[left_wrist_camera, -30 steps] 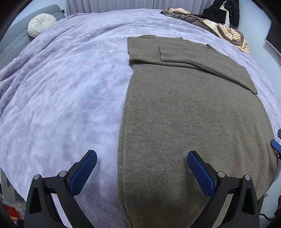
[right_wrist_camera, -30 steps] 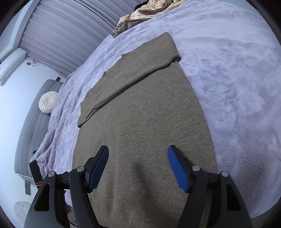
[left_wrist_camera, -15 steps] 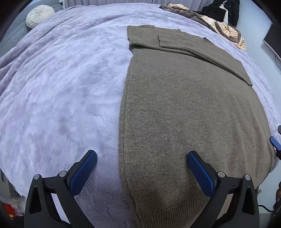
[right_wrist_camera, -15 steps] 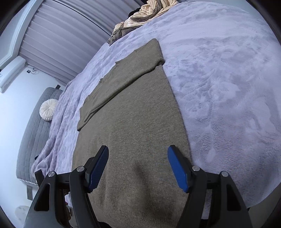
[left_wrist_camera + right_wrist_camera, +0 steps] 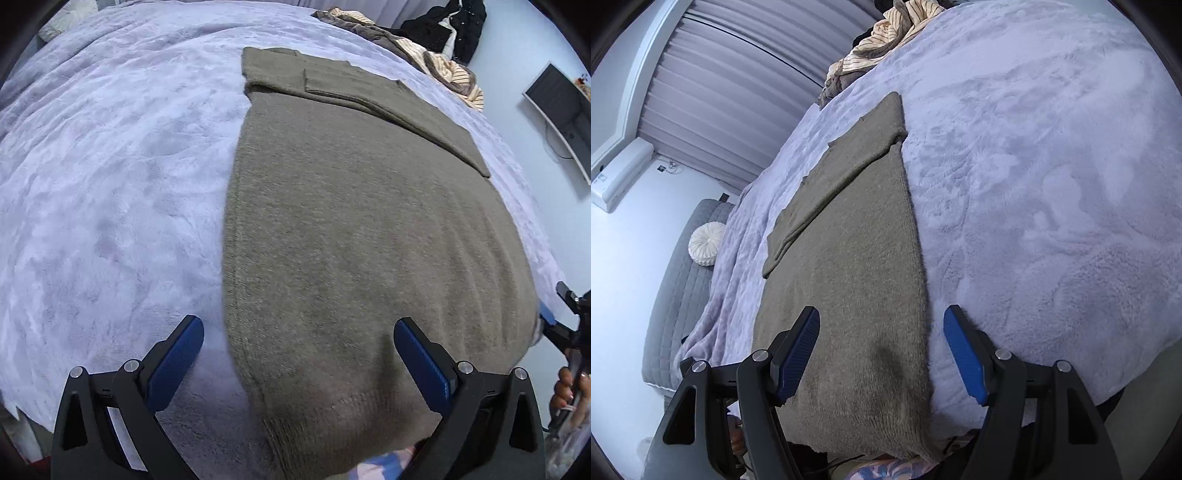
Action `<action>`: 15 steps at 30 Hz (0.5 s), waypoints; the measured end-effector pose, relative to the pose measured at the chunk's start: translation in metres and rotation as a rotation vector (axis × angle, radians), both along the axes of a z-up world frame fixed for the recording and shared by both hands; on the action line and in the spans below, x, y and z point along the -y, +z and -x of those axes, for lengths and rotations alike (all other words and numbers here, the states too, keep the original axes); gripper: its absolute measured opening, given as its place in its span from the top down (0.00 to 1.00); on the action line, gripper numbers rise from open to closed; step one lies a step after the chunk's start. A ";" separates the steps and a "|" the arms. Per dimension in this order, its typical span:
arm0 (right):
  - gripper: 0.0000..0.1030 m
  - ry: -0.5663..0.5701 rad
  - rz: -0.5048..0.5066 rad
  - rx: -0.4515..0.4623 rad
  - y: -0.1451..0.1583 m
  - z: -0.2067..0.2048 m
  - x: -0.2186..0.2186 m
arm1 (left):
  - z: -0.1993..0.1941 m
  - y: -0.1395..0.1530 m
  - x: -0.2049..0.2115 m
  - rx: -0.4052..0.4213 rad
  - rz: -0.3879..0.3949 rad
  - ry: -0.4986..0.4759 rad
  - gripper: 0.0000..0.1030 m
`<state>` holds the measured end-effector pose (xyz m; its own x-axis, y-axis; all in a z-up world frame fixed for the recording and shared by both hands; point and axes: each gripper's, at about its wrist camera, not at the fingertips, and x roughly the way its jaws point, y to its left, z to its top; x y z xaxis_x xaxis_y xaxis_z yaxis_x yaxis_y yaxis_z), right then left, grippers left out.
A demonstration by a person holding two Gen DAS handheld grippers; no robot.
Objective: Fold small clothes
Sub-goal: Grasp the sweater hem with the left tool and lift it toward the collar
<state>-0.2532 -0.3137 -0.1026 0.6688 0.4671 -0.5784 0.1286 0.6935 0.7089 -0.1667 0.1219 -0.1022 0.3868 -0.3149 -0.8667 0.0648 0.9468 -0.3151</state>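
Observation:
An olive-brown knit sweater (image 5: 354,221) lies flat on a lilac fleece bed cover (image 5: 110,166), sleeves folded across its far end, ribbed hem nearest me. My left gripper (image 5: 298,363) is open and empty, straddling the hem's left corner just above the cloth. My right gripper (image 5: 881,350) is open and empty over the sweater (image 5: 857,266), straddling its right hem corner on the bed cover (image 5: 1052,184). The right gripper's tip also shows at the right edge of the left wrist view (image 5: 561,325).
A heap of striped and dark clothes (image 5: 424,51) lies at the far end of the bed. A round white cushion (image 5: 706,243) rests on a grey sofa. A monitor (image 5: 561,114) hangs on the right wall. The bed's near edge is right below both grippers.
Both grippers have drawn back toward the near hem of the sweater and lowered. The left now straddles the left hem corner, the right the right hem corner. Both stay open.

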 end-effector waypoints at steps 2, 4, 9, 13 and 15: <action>0.29 0.049 -0.064 0.006 -0.007 0.004 0.000 | 0.004 0.002 0.001 -0.009 0.065 -0.049 0.00; 0.29 0.092 -0.103 0.005 -0.013 0.008 -0.001 | 0.008 0.003 0.004 -0.030 0.113 -0.104 0.00; 0.29 0.204 -0.145 -0.016 -0.029 0.016 -0.016 | 0.015 0.000 0.010 -0.080 0.146 -0.166 0.00; 0.28 0.282 -0.204 -0.024 -0.040 0.019 -0.035 | 0.018 -0.001 0.011 -0.108 0.183 -0.166 0.01; 0.33 0.303 -0.237 -0.030 -0.044 0.018 -0.044 | 0.021 0.000 0.012 -0.105 0.187 -0.154 0.16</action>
